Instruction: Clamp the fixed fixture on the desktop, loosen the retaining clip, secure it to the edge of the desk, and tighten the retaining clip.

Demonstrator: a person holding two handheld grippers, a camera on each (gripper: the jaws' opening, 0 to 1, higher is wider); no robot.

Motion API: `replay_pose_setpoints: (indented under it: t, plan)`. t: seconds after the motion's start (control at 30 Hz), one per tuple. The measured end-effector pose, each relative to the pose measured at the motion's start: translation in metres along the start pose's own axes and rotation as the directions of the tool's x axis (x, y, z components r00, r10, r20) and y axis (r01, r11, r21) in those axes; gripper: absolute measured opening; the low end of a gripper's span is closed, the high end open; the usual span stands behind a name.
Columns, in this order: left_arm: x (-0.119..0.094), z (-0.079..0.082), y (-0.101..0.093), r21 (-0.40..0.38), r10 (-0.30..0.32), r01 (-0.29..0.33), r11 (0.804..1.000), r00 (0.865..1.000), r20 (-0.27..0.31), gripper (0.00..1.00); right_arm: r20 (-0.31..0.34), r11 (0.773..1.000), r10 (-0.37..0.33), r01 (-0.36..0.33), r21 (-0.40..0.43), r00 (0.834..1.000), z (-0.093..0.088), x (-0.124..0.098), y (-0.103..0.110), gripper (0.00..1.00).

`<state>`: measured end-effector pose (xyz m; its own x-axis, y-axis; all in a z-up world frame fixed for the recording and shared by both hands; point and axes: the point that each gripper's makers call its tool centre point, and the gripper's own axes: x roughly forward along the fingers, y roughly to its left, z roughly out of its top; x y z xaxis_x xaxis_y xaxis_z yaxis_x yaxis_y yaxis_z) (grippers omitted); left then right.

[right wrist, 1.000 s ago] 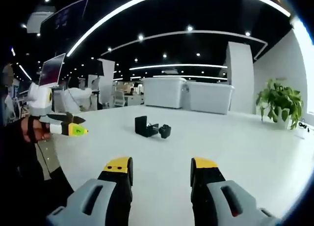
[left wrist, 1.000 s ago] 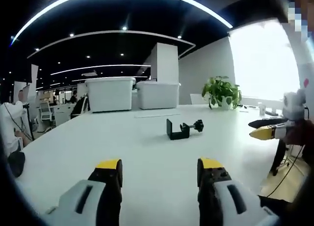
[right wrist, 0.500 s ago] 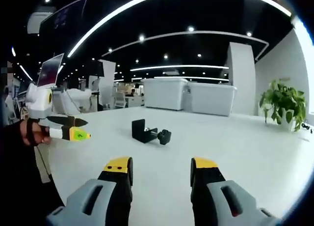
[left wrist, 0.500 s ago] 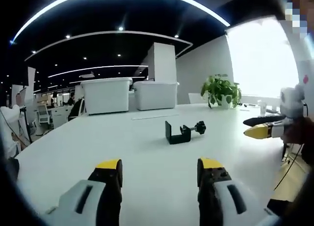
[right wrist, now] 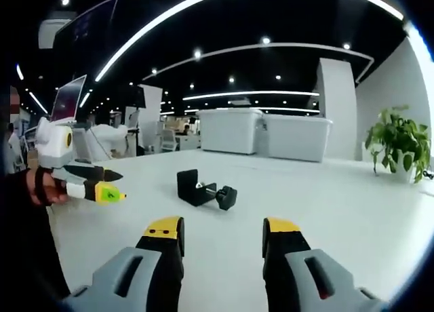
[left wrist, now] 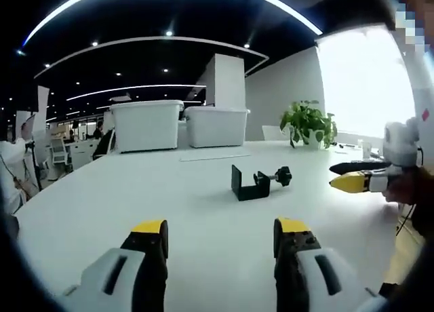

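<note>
Black C-shaped fixture (left wrist: 256, 183) lies on the white desk (left wrist: 102, 203), centre of the left gripper view, slightly right of middle; its screw and round knob stick out to the right. In the right gripper view the same fixture (right wrist: 205, 189) lies just left of centre, knob end toward lower right. It lies alone on the desk, nothing touching it.

Left gripper (left wrist: 220, 241): jaws rise from the bottom edge, yellow-tipped, spread wide, nothing between them, well short of the fixture. It also shows at the left edge of the right gripper view (right wrist: 102, 183), held in a hand (right wrist: 47, 188) (dark upper jaw, yellow-green lower tip, pointing right).

Right gripper (right wrist: 222, 239): jaws likewise apart and empty, fixture above and between them in frame. It enters the left gripper view at the right edge (left wrist: 349, 176), tips pointing left, level with the fixture.

Background: two white bins (left wrist: 180, 125) at the desk's far side, potted plant (left wrist: 310, 124) to the upper right.
</note>
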<state>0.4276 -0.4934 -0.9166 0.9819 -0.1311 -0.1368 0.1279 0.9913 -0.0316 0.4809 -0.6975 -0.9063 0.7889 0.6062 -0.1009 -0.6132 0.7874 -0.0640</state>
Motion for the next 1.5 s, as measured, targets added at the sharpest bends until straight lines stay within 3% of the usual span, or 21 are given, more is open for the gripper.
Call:
replay_pose_setpoints:
  t: [0.9, 1.17, 1.5]
  plan:
    - [0.053, -0.003, -0.010, 0.001, -0.031, 0.031, 1.000, 0.999, -0.022, 0.62, -0.004, 0.999, -0.012, 0.012, 0.040, 1.000, -0.007, 0.013, -0.005, 0.43]
    - [0.066, 0.002, -0.008, 0.021, -0.021, 0.021, 1.000, 1.000, -0.002, 0.61, -0.010, 0.999, -0.019, 0.019, 0.031, 1.000, -0.008, 0.014, -0.006, 0.43]
    - [0.088, 0.002, -0.009, 0.008, -0.051, 0.051, 0.999, 0.998, -0.021, 0.61, -0.020, 1.000, -0.029, 0.029, -0.001, 0.999, -0.013, 0.013, -0.008, 0.43]
